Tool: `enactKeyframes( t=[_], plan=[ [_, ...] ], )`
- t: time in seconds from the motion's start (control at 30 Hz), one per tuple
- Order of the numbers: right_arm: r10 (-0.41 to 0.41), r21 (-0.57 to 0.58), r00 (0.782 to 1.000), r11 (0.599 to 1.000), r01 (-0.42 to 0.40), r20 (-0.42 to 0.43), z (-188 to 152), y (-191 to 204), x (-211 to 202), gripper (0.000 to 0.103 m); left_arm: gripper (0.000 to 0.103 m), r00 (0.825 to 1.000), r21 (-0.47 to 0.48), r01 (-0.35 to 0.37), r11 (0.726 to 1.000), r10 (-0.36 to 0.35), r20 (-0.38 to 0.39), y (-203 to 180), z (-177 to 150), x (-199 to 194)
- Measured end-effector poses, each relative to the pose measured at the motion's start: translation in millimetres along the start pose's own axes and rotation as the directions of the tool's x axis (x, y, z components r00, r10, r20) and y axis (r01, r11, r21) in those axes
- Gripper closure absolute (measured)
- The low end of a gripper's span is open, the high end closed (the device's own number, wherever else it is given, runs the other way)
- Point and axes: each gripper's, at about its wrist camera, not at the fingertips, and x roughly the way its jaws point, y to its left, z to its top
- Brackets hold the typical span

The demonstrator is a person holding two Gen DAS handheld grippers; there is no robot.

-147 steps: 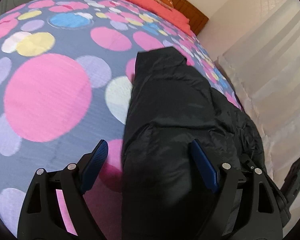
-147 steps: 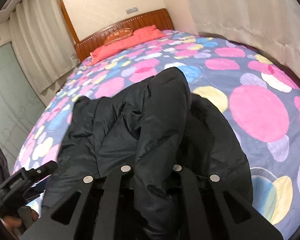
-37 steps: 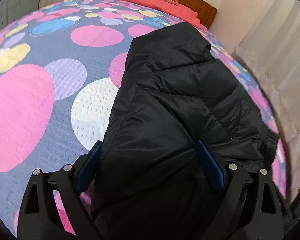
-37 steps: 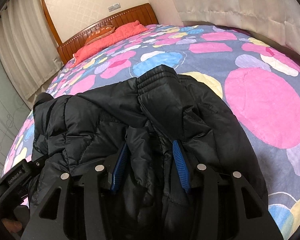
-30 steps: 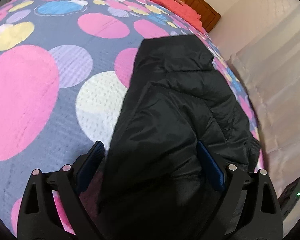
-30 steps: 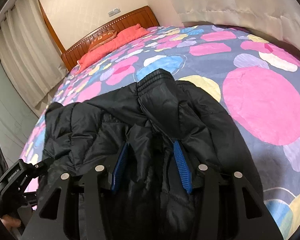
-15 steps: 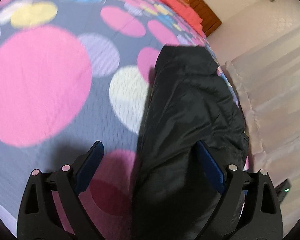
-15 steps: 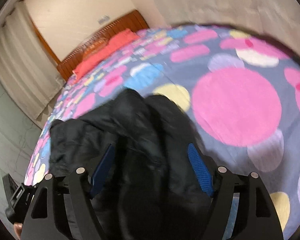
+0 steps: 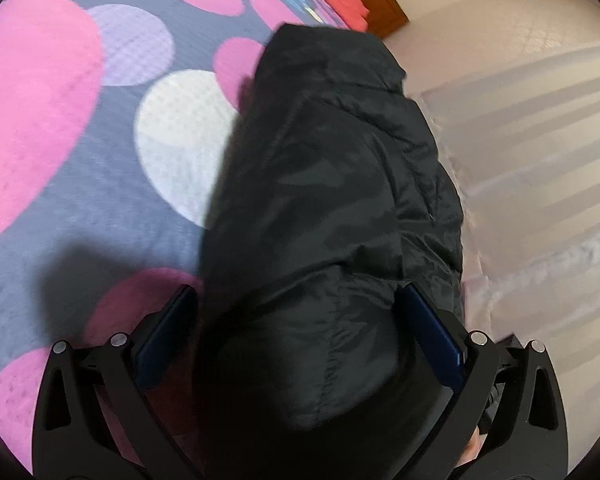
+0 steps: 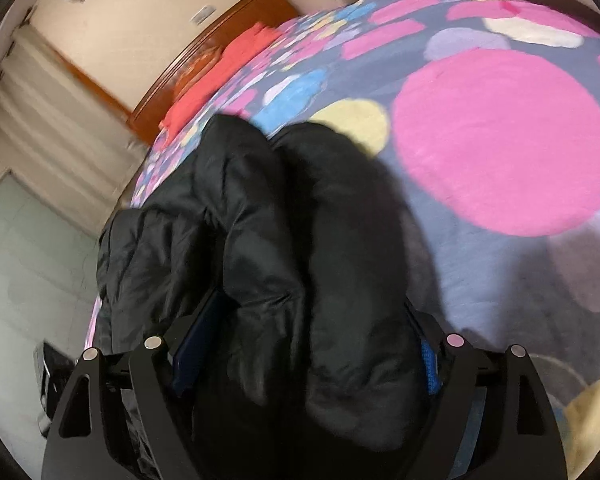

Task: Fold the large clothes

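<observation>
Padding and slick black shell fabric make up the quilted puffer jacket (image 9: 324, 208), which is laid lengthwise near one long edge of the bed, on a grey quilted bedspread (image 9: 100, 200) printed with large pink, white and lilac dots. The jacket is judged light, soft and springy, with a slippery surface; a fold is likely to puff back up unless pressed flat. A hold is best taken on a thick hem or a stitched seam rather than on loose shell. The left gripper (image 9: 296, 328) is seen opening, its blue pads spread wide with jacket bulk between them. The right gripper (image 10: 304, 344) is likewise opening around a bunched fold, not pinching it.
</observation>
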Motion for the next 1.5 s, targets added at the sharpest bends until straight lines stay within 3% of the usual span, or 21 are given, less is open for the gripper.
enactKeyframes(
  t=[0.17,0.4,0.53,0.8,1.17,1.33,1.5],
  plan=[
    [0.006,-0.047,0.999,0.999,-0.008,-0.047,-5.5,7.6,7.4,0.026,0.002,0.999,0.037,0.019,0.999,-0.017,-0.041,-8.0,3.0,13.6],
    [0.079,-0.030,0.996,0.996,-0.080,-0.029,-18.0,8.3,3.2,0.058,0.015,0.999,0.054,0.018,0.998,-0.016,-0.029,-17.3,-3.8,15.7],
    [0.098,-0.032,0.995,0.995,-0.098,-0.008,-20.2,14.1,-4.1,0.067,0.023,1.000,0.078,0.003,0.997,-0.002,-0.015,-26.1,-6.2,8.7],
    [0.169,-0.037,0.986,0.985,-0.169,0.001,-23.8,43.5,0.0,0.070,0.026,0.999,0.108,-0.026,0.994,0.022,0.044,-27.3,3.1,-27.1],
    [0.261,-0.080,0.964,0.961,-0.265,-0.051,-18.0,128.6,63.7,0.071,0.027,0.984,0.097,-0.093,0.991,0.076,0.162,7.0,64.1,-80.4],
    [0.237,-0.082,0.966,0.966,-0.245,-0.099,-19.5,144.5,100.2,0.071,0.027,0.982,0.067,-0.121,0.990,0.109,0.154,36.2,90.0,-79.3],
    [0.213,-0.066,0.971,0.973,-0.221,-0.108,-12.5,144.9,118.4,0.071,0.026,0.984,0.040,-0.111,0.993,0.105,0.143,57.9,95.2,-69.0]
  ],
)
